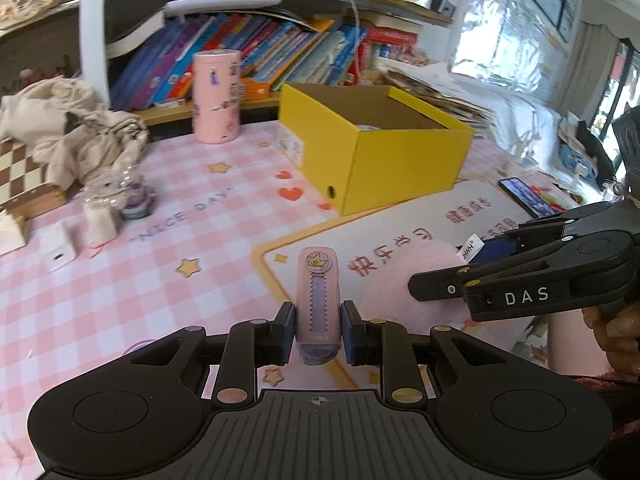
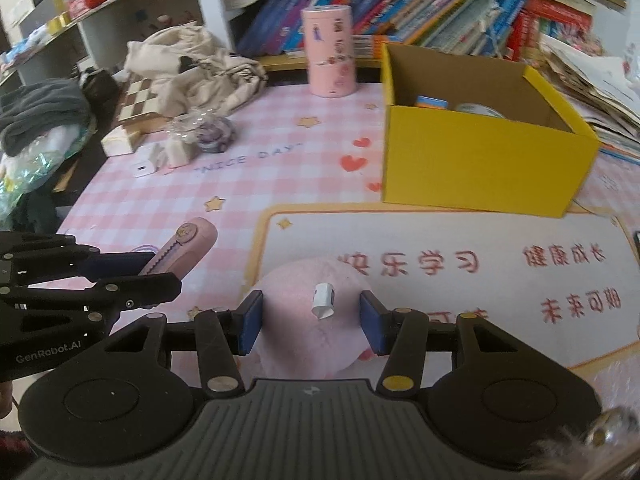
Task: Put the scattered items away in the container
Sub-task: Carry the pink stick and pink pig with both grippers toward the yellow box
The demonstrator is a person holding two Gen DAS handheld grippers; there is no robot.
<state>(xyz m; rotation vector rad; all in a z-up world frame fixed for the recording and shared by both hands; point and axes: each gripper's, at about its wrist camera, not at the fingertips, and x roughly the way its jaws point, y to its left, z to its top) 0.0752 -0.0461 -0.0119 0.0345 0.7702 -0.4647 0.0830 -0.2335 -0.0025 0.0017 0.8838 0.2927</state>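
Pink plastic is clamped between the blue pads of the left gripper (image 1: 318, 330): a slim pink utility cutter (image 1: 318, 300) with a crown badge and a toothed lilac slider is held by its rear end, so that its length projects straight ahead of the fingers, off the mat. Held this way, it can probably be carried nose-first over a box wall and released.

The right gripper (image 2: 312, 318) is spread wide, its pads set on either side of a round pink plush toy (image 2: 304, 344) with a white sewn-in label (image 2: 323, 301). No contact between pads and plush can be made out; the spacing suggests that a soft, bulky body is being bracketed before closing.

Ahead and to the right of both grippers an open yellow cardboard box (image 2: 480, 164) is placed, well apart from the held cutter. A small blue-and-orange item (image 2: 431, 101) and a pale roll-like object (image 2: 478, 109) are already seen inside it.

A pink gingham desk mat (image 1: 120, 280) printed with stars, hearts and "NICE DAY" is spread over the surface, with a white writing pad (image 2: 460, 240) bearing red Chinese characters nearest the grippers. Farther ahead, a pink cylindrical tin (image 2: 331, 52), crumpled beige cloth (image 2: 188, 64), a small white charger (image 2: 143, 168) and leaning children's books (image 1: 248, 52) on a shelf are seen.
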